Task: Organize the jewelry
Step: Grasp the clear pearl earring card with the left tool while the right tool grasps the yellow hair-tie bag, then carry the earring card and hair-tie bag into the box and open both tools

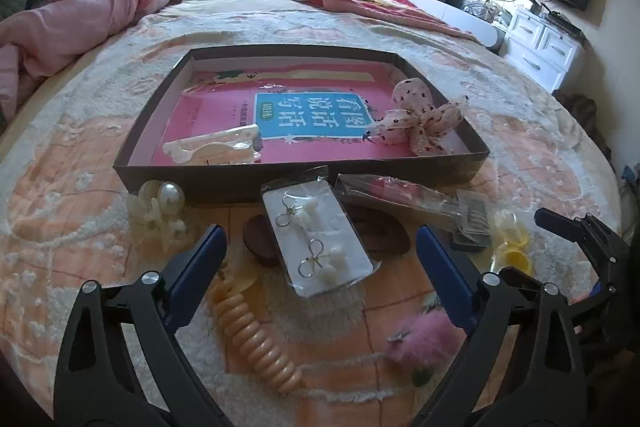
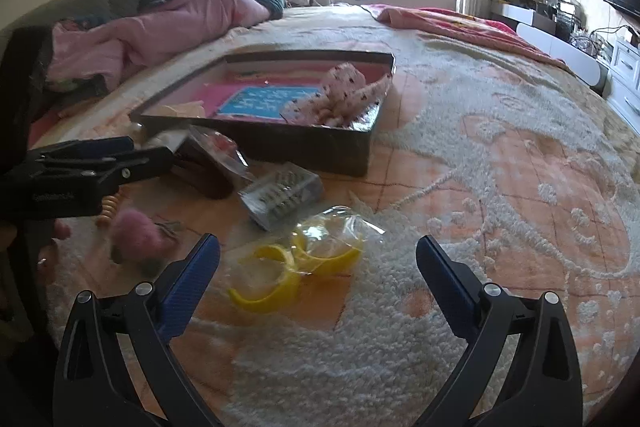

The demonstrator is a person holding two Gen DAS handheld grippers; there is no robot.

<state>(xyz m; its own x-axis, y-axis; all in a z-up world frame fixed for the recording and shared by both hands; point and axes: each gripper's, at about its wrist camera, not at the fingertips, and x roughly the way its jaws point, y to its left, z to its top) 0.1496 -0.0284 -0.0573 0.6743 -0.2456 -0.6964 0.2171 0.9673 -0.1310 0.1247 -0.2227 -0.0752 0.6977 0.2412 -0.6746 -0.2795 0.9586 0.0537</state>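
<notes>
Left gripper [image 1: 320, 247]: blue-padded fingers spread wide, holding nothing, hovering low over the bedspread with the earring card between the tips.
Right gripper [image 2: 318, 259]: jaws likewise wide apart and empty, poised over the bagged yellow rings; it also shows at the right edge of the left wrist view.
Earring card [image 1: 318, 239]: white card in a clear sleeve carrying two silver-loop earrings with pale drops; it lies tilted across a dark brown oval piece [image 1: 260, 241], just in front of the tray.
Tray [image 1: 296, 173]: shallow dark cardboard box on the bed, lined with a pink book [image 1: 216, 115] that has a blue title panel.
Inside the tray: a cream claw clip [image 1: 212, 147] at the near left, a dotted pink fabric bow [image 1: 420, 119] at the near right.
Outside, left: a pearl-trimmed pale clip [image 1: 160, 211] touching the tray's front wall; a peach spiral hair tie [image 1: 256, 331] nearer the camera.
Outside, right: a clear packet with something pink inside [image 1: 400, 195], a small clear box of dark pins [image 2: 280, 199], yellow rings in a plastic bag [image 2: 296, 263], and a pink fluffy pompom [image 1: 424, 339].
Bedspread [image 2: 500, 187]: cream and peach, tufted.
Hard to make out: the pompom is blurred; the packet's contents are unclear behind glare; the brown piece is mostly covered by the card.
</notes>
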